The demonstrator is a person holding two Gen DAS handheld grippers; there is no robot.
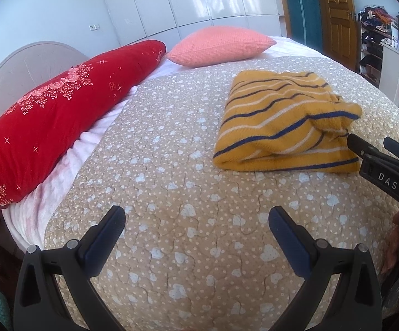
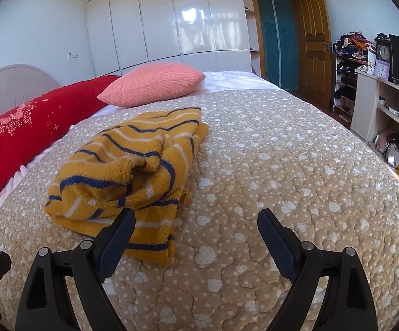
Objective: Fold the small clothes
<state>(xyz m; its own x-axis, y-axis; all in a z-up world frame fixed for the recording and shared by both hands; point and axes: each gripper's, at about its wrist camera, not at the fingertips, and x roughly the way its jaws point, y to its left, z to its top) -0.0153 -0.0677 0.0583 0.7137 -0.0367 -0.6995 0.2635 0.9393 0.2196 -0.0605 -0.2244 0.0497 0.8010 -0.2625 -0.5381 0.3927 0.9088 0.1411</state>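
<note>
A mustard-yellow knit garment (image 1: 279, 121) with navy and white stripes lies folded on the beige quilt (image 1: 171, 165). It also shows in the right wrist view (image 2: 125, 171), with a loose bunched part on top. My left gripper (image 1: 196, 223) is open and empty above the quilt, to the near left of the garment. My right gripper (image 2: 196, 224) is open and empty; its left finger (image 2: 116, 237) hangs over the garment's near edge. The right gripper also shows in the left wrist view (image 1: 370, 143) beside the garment's right end.
A long red pillow (image 1: 58, 110) and a pink pillow (image 1: 218, 45) lie at the head of the bed. A white wardrobe (image 2: 166, 13) stands behind. Shelves with a clock (image 2: 384, 52) and clutter stand right of the bed, past its edge.
</note>
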